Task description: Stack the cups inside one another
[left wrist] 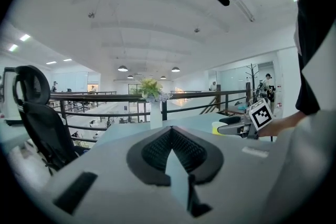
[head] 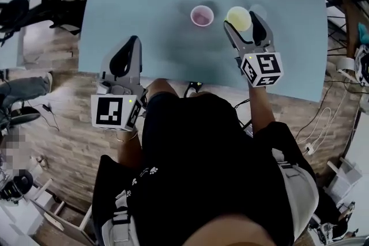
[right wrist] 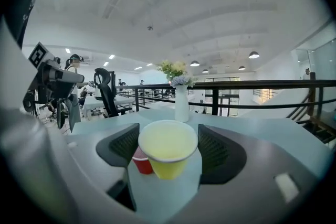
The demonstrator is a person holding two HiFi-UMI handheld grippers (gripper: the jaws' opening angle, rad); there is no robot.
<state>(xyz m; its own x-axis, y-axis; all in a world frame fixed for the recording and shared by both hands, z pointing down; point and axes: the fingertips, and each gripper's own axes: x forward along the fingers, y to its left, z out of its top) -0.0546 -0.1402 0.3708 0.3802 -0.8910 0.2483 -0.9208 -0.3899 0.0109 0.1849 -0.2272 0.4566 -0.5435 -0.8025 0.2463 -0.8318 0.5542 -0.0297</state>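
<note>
**Yellow cup in the right gripper, red cup waiting just beside it**

The right gripper is seen with its jaws set wide and the yellow cup between them. The pads appear to meet the cup's rim on both sides, so the cup is judged to be pinched. Whether its base has left the surface cannot be told. In the head view this pair lies in the upper right of the frame.

The step in hand is judged to be carrying the yellow cup over to the red cup, which stands upright just to the left of it, a little apart. For this to go well:

- **Grip:** it should be kept light, since a thin cup wall is likely to buckle and then jam in the other mouth.
- **Lift:** the cup should be raised until its base clears the red rim.
- **Placement:** the cup should be held upright, centred over the opening, and lowered straight down.
- **Risk:** the red cup looks light and is held by nothing, so a glancing touch could tip it.

Both cups are open at the top, and nothing is seen inside either one.

The left gripper is held at the lower left of the head view, off the near edge of the surface. Its jaws are pressed together with nothing between them.

A white vase with flowers stands on the far part of the surface, well apart from the cups.
</note>
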